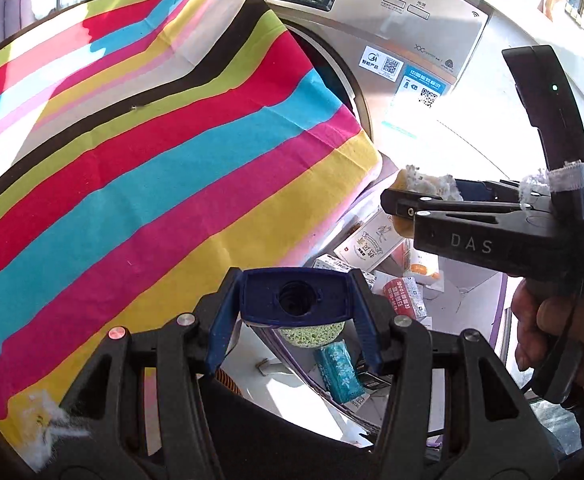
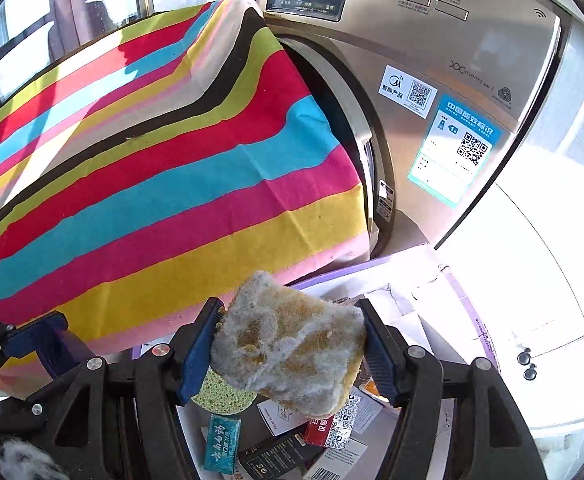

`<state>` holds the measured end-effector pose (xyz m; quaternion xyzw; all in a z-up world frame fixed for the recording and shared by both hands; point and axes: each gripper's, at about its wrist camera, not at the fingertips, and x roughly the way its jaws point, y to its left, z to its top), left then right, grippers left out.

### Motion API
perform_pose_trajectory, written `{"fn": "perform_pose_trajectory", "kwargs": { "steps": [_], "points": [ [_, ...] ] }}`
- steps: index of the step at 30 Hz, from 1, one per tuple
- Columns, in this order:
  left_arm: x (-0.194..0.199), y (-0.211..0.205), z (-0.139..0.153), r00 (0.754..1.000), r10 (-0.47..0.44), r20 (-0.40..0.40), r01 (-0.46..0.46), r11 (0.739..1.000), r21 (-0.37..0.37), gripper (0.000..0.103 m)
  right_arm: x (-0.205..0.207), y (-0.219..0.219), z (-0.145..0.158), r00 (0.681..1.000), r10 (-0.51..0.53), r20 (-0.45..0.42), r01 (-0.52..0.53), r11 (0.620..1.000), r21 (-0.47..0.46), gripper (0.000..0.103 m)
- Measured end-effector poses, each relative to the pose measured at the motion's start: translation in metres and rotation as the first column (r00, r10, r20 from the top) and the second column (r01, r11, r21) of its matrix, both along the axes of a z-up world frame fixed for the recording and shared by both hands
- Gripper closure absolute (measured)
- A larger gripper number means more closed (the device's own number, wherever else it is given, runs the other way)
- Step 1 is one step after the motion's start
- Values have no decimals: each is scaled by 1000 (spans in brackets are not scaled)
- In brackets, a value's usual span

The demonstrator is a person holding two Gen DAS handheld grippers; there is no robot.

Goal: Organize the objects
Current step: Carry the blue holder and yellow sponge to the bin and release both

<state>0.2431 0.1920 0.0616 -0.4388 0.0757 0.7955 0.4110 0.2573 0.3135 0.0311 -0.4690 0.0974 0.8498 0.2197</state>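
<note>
Sponge (image 2: 287, 344): yellow, matted with grey-white lint, pinched between both blue pads of the right gripper (image 2: 289, 350); held in the air above the box, just in front of the cloth's lower edge.
Striped cloth (image 1: 139, 148): fills the left and centre of both views; bands of red, blue, yellow, pink, green, black; draped over something bulky, top edge reaching the washing machine's door opening.
Lint tuft (image 1: 45, 426): white fluff at the cloth's lower left corner, left wrist view.
Left gripper (image 1: 296, 312): closed on a dark blue plastic piece (image 1: 294, 298), flat and rectangular with a round hole in the middle; both pads press its ends. Held over the box.
Green sponge (image 1: 312, 334): round, pale green, lying in the box just below the blue piece.
Teal packet (image 1: 340, 372): wrapped, white lettering, in the box beside the green sponge.
Box (image 2: 424, 280): white with purple edging, open, on the floor at the machine's foot; holds cartons, a red-labelled packet (image 1: 404, 294), printed cards.
Washing machine (image 2: 452, 60): silver front-loader, screen on top panel, two stickers with square codes on its front.
Right gripper, seen from left wrist (image 1: 402, 206): black body marked DAS, sponge in its tip, person's hand (image 1: 540, 320) on the handle.
</note>
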Motion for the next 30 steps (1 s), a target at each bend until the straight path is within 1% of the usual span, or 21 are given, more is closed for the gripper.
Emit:
{"fn": "perform_pose_trajectory", "kwargs": {
  "steps": [2, 4, 8, 10, 11, 12, 13, 16, 20, 22, 24, 26, 28, 30],
  "points": [
    [9, 13, -2, 1000, -20, -9, 20, 1000, -8, 46, 15, 9, -1, 1000, -23, -8, 23, 1000, 11, 36],
    [19, 24, -6, 999, -46, 3, 46, 999, -8, 46, 26, 16, -3, 999, -46, -19, 46, 999, 16, 36],
    [31, 39, -17, 998, -62, 23, 62, 998, -24, 45, 55, 36, -10, 994, -105, -43, 105, 994, -16, 36],
    [35, 44, -22, 997, -67, 27, 68, 997, -29, 39, 68, 43, -13, 991, -118, -61, 117, 993, -32, 36],
    [36, 45, -24, 997, -64, 36, 65, 998, -28, 32, 73, 46, -14, 990, -123, -68, 121, 992, -32, 35],
    [36, 45, -25, 998, -49, 43, 50, 998, -32, 26, 75, 48, -15, 990, -124, -70, 122, 992, -31, 34],
    [36, 43, -26, 999, -24, 49, 25, 999, -36, 24, 77, 48, -17, 990, -120, -67, 118, 992, -36, 34],
    [36, 30, -21, 998, 24, 63, -23, 1000, -16, 21, 82, 48, -19, 991, -113, -66, 110, 993, -49, 32],
    [36, 4, -12, 993, 100, 61, -102, 994, 31, 13, 85, 43, -12, 992, -112, -62, 110, 993, -30, 22],
    [37, -3, -11, 993, 105, 62, -107, 994, 32, 13, 84, 41, -9, 992, -114, -54, 113, 994, -12, 20],
    [40, -6, -11, 993, 88, 77, -90, 996, 22, 12, 85, 36, -9, 993, -112, -29, 112, 994, 13, 20],
    [43, -7, -14, 991, 79, 109, -82, 996, 20, 9, 87, 30, -12, 994, -114, -1, 114, 993, 29, 19],
    [47, -4, -18, 985, 71, 158, -73, 997, 9, 9, 92, 26, -15, 994, -104, 17, 103, 994, 29, 19],
    [53, 2, -22, 982, 76, 172, -73, 997, -29, 9, 99, 23, -17, 993, -118, 27, 117, 992, 36, 19]
  ]
}}
